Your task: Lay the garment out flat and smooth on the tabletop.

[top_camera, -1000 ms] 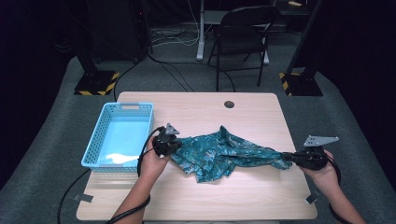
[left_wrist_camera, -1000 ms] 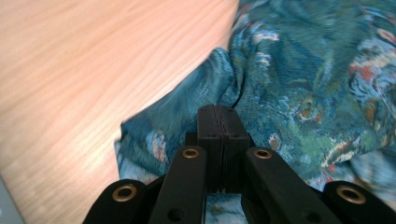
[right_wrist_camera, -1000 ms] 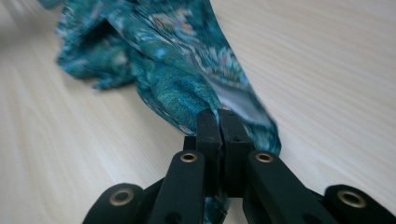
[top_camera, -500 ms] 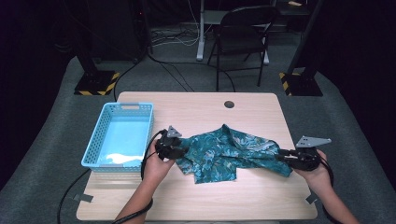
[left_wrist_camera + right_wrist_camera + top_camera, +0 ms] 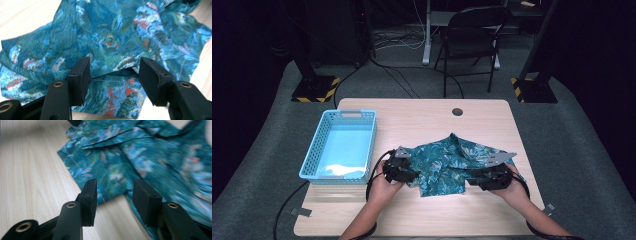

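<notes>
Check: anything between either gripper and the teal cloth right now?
Nothing visible. The teal cloth lies crumpled on the table, with the left gripper and right gripper right at its edges. Both have just been opening; fabric lies beyond the parted fingers, unpinched. The blue basket sits off to the side.

Pale wooden counter (image 5: 422, 120) carries a light-blue basket (image 5: 341, 148) at its left and a crumpled teal patterned cloth (image 5: 447, 160) toward the front.
</notes>
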